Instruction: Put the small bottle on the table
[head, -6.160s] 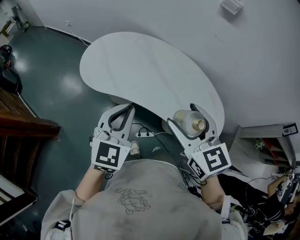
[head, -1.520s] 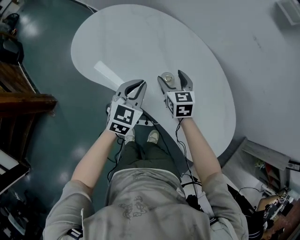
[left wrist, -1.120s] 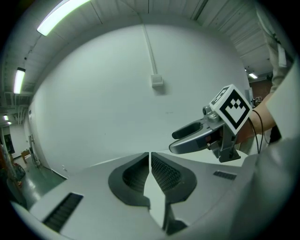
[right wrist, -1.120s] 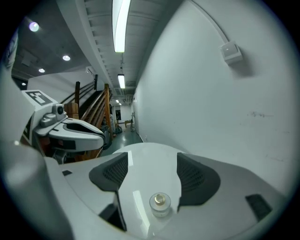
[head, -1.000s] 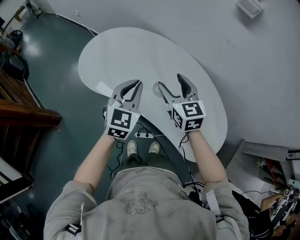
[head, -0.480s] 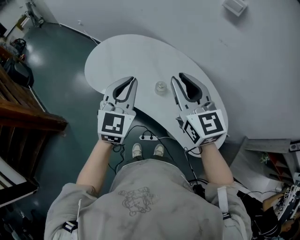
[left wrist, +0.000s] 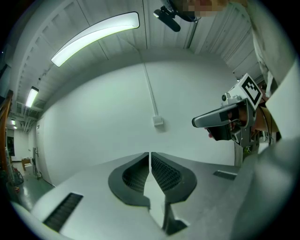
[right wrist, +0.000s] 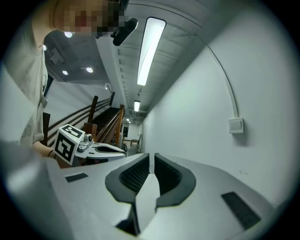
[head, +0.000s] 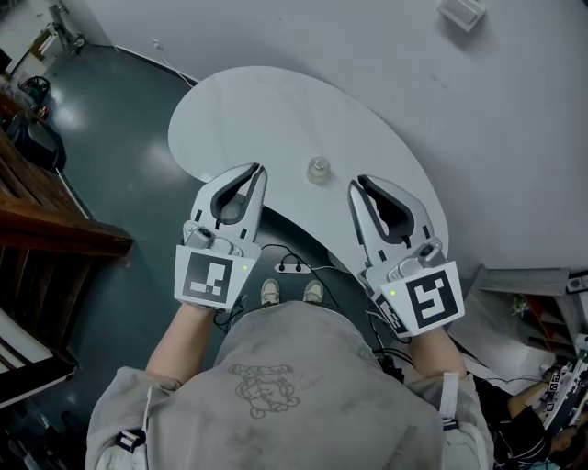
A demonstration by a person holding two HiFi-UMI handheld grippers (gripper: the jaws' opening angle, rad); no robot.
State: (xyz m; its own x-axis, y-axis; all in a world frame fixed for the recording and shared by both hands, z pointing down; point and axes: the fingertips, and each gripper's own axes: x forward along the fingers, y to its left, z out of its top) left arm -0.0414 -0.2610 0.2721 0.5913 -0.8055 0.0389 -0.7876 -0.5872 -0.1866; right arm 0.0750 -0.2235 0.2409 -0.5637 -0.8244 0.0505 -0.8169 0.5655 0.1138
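The small clear bottle [head: 318, 170] stands upright on the white curved table [head: 257, 110], near its front edge, with nothing touching it. My left gripper [head: 260, 169] hovers over the table's front edge, left of the bottle, its jaws shut and empty. My right gripper [head: 355, 184] is right of the bottle and a little nearer to me; its jaws are closing with nothing between them. In the left gripper view the jaws [left wrist: 150, 154] meet, and those in the right gripper view [right wrist: 151, 155] leave only a slit. Neither gripper view shows the bottle.
A white wall runs behind the table, with a wall box [head: 457, 11] on it. A power strip [head: 290, 268] and cables lie on the dark floor under the table's front edge. Dark wooden stairs [head: 46, 229] stand at the left.
Both grippers have drawn back toward me, away from the bottle. The right jaws went from wide open around the bottle to nearly closed. The bottle stays standing on the table.
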